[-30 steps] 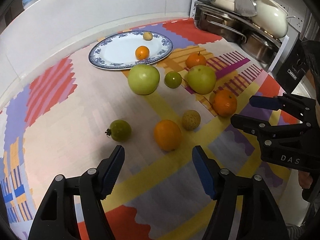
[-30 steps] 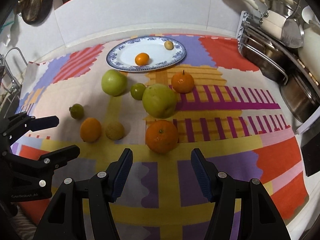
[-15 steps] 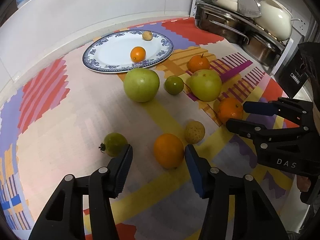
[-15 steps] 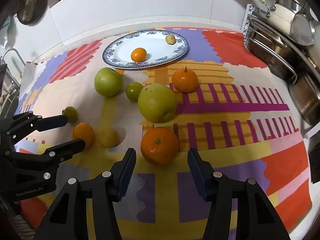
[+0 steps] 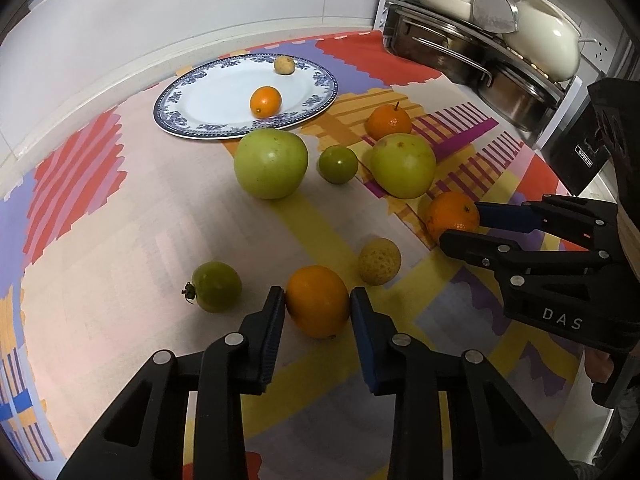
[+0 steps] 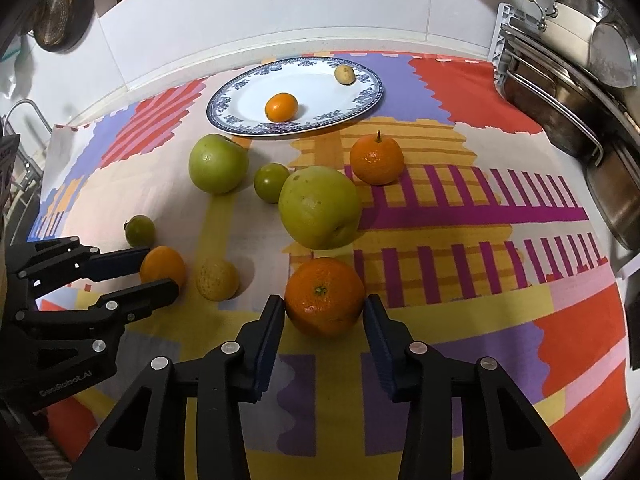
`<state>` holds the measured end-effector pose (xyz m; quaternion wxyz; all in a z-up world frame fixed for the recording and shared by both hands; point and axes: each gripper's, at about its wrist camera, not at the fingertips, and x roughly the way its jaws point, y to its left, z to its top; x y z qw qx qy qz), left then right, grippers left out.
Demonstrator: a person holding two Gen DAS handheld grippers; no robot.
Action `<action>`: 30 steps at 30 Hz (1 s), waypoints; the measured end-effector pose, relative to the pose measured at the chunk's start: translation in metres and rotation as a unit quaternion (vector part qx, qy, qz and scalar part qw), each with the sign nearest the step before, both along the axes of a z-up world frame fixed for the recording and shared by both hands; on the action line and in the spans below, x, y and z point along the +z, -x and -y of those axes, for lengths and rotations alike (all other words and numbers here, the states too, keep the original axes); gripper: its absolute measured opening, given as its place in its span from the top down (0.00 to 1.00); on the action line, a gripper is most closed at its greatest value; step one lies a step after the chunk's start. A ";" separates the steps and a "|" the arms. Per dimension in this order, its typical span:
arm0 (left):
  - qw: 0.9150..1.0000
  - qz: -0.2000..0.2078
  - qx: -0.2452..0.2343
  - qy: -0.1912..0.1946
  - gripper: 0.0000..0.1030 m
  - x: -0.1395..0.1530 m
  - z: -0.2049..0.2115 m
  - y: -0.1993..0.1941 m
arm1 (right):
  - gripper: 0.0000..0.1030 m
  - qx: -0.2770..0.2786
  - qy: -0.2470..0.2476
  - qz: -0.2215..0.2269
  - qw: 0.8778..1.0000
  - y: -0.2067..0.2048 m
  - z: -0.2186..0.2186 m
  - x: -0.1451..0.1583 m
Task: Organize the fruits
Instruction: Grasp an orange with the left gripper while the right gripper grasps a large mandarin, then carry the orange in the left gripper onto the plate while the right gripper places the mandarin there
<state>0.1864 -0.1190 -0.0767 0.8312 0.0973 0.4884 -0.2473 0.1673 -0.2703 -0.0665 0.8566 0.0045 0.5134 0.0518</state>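
Note:
My left gripper [image 5: 318,298] has its jaws closing, and the blue pads touch both sides of a smooth orange [image 5: 318,308] on the patterned mat. My right gripper [image 6: 324,304] is closing too, its pads against the flanks of a mandarin [image 6: 324,294]. That gripper also shows in the left wrist view [image 5: 460,224], around the same mandarin [image 5: 450,212]. The blue-rimmed plate [image 5: 192,96] at the back holds a small orange [image 5: 265,101] and a small yellowish fruit [image 5: 284,65].
Loose on the mat lie two large green apples [image 5: 271,163] [image 5: 403,165], a small green fruit [image 5: 338,164], a stemmed mandarin [image 5: 389,122], a green fruit with a calyx [image 5: 216,287] and a speckled yellow fruit [image 5: 379,261]. A rack of pots [image 5: 460,56] fills the right.
Both grippers have come forward over their fruits and narrowed from wide open until the pads meet the orange and the mandarin. The other fruits have not moved.

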 end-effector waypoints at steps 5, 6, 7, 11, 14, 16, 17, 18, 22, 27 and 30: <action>1.000 0.005 0.004 0.000 0.67 0.002 -0.002 0.002 | 0.60 -0.001 0.000 0.002 1.000 0.002 0.000 0.001; 1.000 0.007 0.004 0.001 0.67 0.002 -0.002 0.002 | 0.60 -0.001 -0.001 0.003 1.000 0.002 -0.001 0.001; 1.000 0.008 0.004 0.002 0.67 0.003 -0.003 0.003 | 0.60 -0.001 -0.002 0.003 1.000 0.003 -0.001 0.002; 1.000 0.015 0.003 0.004 0.67 0.008 -0.003 0.005 | 0.60 -0.002 -0.005 0.008 1.000 0.005 -0.001 0.005; 1.000 0.024 0.001 0.006 0.67 0.014 -0.003 0.007 | 0.60 -0.003 -0.005 0.014 1.000 0.008 -0.002 0.010; 0.999 0.031 -0.001 0.010 0.67 0.020 -0.003 0.009 | 0.60 -0.003 -0.006 0.017 1.000 0.010 -0.002 0.013; 0.999 0.035 -0.002 0.011 0.67 0.023 -0.003 0.010 | 0.60 -0.004 -0.007 0.020 1.000 0.012 -0.002 0.016; 0.999 0.039 -0.003 0.013 0.67 0.026 -0.003 0.010 | 0.60 -0.004 -0.008 0.023 1.000 0.013 -0.002 0.019; 0.998 0.060 -0.010 0.022 0.67 0.043 -0.003 0.011 | 0.60 -0.003 -0.012 0.045 0.999 0.016 -0.004 0.036; 0.995 0.090 -0.013 0.027 0.67 0.065 -0.003 -0.001 | 0.60 0.008 -0.010 0.080 0.997 0.009 -0.008 0.063; 0.994 0.106 -0.011 0.026 0.67 0.076 -0.004 -0.012 | 0.60 0.012 -0.001 0.099 0.995 -0.003 -0.011 0.077</action>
